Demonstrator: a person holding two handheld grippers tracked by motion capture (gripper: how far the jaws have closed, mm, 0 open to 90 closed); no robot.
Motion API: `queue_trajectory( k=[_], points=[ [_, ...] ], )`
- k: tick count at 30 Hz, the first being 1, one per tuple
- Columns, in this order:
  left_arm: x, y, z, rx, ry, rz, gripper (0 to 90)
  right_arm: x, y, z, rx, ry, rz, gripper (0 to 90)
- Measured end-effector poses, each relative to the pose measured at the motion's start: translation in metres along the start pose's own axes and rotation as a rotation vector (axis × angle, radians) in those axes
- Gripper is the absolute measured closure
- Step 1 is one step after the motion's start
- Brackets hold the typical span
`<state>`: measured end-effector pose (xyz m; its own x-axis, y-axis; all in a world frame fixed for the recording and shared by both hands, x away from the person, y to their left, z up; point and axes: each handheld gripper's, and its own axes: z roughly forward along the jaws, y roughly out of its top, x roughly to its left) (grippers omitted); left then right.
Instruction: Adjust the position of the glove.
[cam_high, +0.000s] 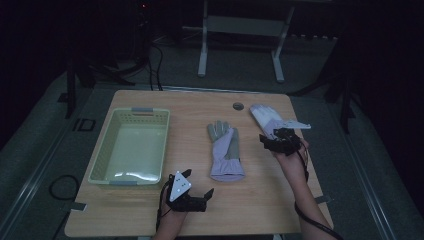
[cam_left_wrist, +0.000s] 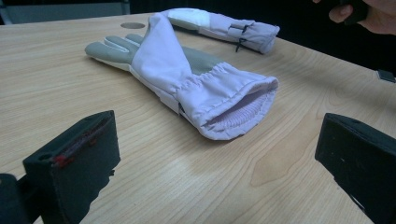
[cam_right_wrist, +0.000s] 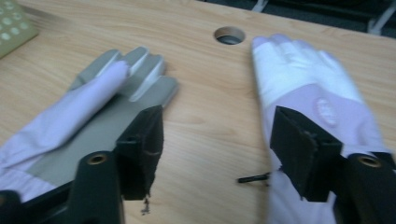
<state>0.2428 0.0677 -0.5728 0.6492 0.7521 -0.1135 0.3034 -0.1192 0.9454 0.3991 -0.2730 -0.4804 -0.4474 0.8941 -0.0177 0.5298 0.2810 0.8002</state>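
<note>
Two gloves lie on the table. The right gripper, jaws apart, hovers over the far glove; the left gripper, also released, faces the near glove cuff-on, its length running away
</note>
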Motion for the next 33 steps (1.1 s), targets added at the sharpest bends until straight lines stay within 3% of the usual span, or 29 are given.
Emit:
queue_trajectory(
  k=[4,5,12,18,28,33],
  points=[
    [0.0,0.0,0.0,0.0,0.003,0.003,0.0,-0.018,0.003,-0.003,0.001,-0.008,-0.039,40.3],
    [0.0,0.0,0.0,-0.001,0.003,0.002,0.0,-0.024,0.005,-0.004,0.006,0.009,-0.029,40.9],
    [0.0,0.0,0.0,-0.002,0.007,-0.007,0.0,-0.062,0.011,0.0,0.036,-0.012,0.037,43.5],
    [-0.001,0.0,0.0,-0.001,0.011,0.003,0.0,-0.087,0.016,0.013,0.074,-0.036,0.041,46.0],
    [0.0,0.0,-0.001,-0.003,0.014,-0.002,0.0,-0.095,0.016,0.043,0.13,-0.02,0.046,45.9],
    [-0.003,0.0,0.0,0.002,0.023,0.018,0.0,-0.096,0.015,0.062,0.178,-0.049,0.022,46.0]
  ],
)
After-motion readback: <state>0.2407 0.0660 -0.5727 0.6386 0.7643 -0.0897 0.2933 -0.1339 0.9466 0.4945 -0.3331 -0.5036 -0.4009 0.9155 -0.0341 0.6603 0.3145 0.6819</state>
